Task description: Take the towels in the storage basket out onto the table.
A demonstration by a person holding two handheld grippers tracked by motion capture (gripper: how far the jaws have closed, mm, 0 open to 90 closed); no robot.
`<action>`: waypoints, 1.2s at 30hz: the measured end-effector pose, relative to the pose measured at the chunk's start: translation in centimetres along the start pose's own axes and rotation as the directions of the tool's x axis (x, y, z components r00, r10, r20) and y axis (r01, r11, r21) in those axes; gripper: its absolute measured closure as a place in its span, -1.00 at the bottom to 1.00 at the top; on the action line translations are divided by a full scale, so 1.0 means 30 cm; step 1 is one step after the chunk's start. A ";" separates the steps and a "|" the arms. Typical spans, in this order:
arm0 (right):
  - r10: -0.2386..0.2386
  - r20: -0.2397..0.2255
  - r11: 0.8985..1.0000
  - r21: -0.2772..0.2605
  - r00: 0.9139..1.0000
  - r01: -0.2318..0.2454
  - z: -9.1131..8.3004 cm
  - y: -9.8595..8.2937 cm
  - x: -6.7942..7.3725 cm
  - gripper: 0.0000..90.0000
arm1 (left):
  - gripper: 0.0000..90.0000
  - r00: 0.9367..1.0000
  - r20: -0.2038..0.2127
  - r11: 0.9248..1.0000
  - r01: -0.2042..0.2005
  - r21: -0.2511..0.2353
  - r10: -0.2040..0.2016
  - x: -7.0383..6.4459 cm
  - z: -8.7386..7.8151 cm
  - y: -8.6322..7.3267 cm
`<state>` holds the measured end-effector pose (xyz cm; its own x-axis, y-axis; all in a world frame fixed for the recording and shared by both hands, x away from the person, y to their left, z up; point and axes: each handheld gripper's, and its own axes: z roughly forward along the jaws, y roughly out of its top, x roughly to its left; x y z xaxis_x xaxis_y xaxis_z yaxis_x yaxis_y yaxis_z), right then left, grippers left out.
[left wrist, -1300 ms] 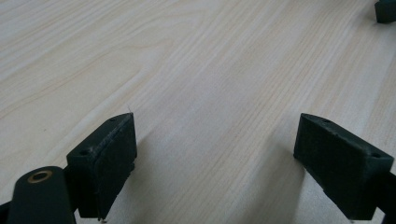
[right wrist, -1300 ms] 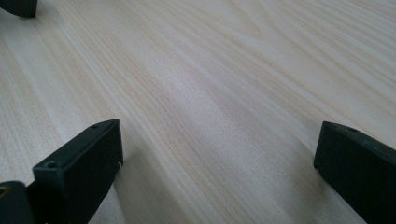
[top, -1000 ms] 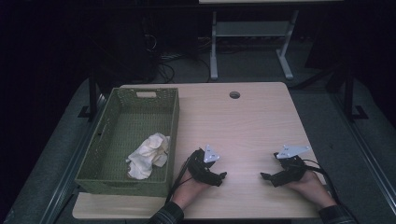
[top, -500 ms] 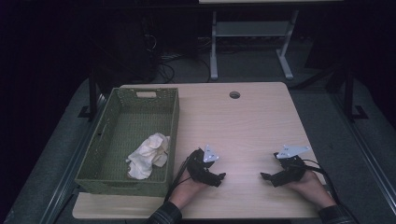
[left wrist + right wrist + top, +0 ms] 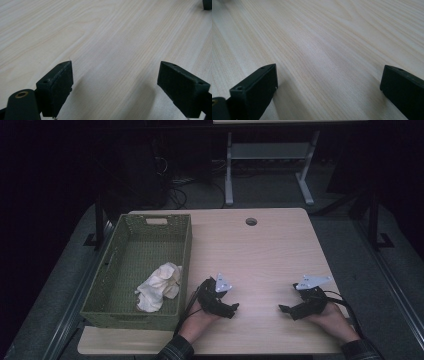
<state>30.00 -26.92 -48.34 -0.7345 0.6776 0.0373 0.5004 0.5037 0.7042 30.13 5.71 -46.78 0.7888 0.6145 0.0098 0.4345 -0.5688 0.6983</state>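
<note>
Both tongs, left (image 5: 227, 308) and right (image 5: 286, 309), rest gaping and empty beside the basket (image 5: 115, 312); next likely reaching its cloth (image 5: 159, 286).

Between my left gripper (image 5: 226, 309) and my right gripper (image 5: 287, 310) the table (image 5: 260, 255) lay bare, so either could cross toward the other. From both, the wood toward twelve o'clock ran open as far as the small hole (image 5: 251, 221) near the far edge. At nine o'clock of my left gripper the basket (image 5: 183, 265) stood just beside it, its wall barring a low sideways pass. Inside, the cloth (image 5: 159, 286) took the near right corner; the far half had room.
</note>
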 end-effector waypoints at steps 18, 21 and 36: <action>0.000 0.000 1.000 0.001 1.000 0.000 0.000 0.000 0.000 -0.98 | -0.71 1.000 -0.023 1.000 0.002 0.012 -0.002 0.004 -0.023 0.010; 0.000 0.000 1.000 0.001 1.000 0.000 0.000 0.000 0.000 -0.98 | -0.71 1.000 -0.024 1.000 0.011 0.007 -0.011 0.002 -0.029 0.013; 0.001 0.000 1.000 0.000 1.000 -0.001 0.001 0.001 0.000 -0.98 | -0.71 0.999 -0.038 1.000 -0.002 0.000 0.002 0.000 -0.057 0.038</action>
<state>30.02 -26.89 -48.34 -0.7339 0.6782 0.0374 0.5011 0.5034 0.7039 29.87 5.99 -44.75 0.7727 0.6336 0.0388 0.4325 -0.5703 0.6984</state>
